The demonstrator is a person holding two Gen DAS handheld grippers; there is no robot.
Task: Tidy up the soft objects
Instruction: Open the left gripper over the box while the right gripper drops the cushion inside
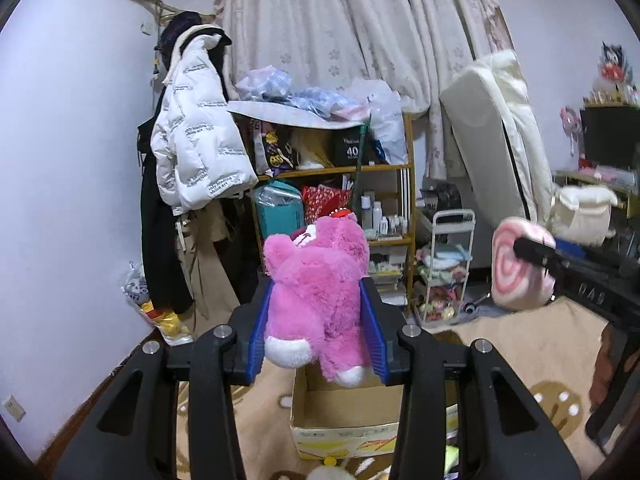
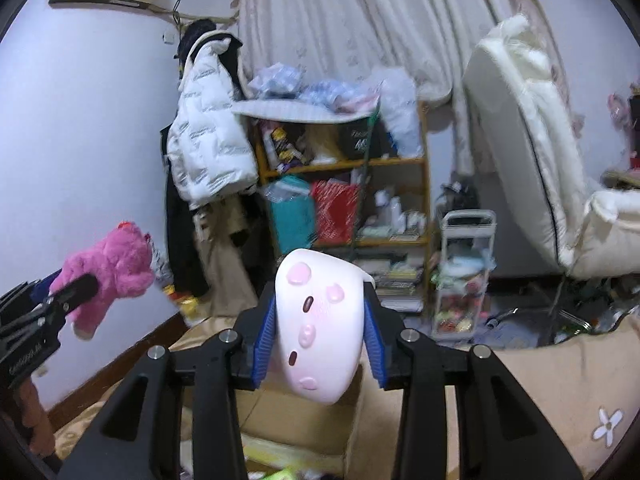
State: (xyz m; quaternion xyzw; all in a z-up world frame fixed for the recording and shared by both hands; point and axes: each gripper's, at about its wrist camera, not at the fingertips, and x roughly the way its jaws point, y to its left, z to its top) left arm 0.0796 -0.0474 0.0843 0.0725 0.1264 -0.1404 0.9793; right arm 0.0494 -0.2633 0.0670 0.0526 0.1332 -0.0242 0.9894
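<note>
Left gripper (image 1: pixel 318 322) clamps pink bear (image 1: pixel 316 300); right gripper (image 2: pixel 322 328) clamps pale plush (image 2: pixel 320 328); both above open box (image 1: pixel 344 420).

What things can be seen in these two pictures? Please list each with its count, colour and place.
Bear: one, pink plush, held up in the left gripper.
Cushion: one, pale pink and white, held up in the right gripper.
Box: one, brown cardboard, open, on the floor below both grippers.
Rug: one, beige, under the box.
Jacket: one, white, hanging at the wall.
Shelf: one, yellow wood, crowded, before the curtain.
Curtain: one, pale patterned, at the back.
Cart: one, white, right of the shelf.
Left gripper: shut on the bear.
Right gripper: shut on the cushion.
</note>
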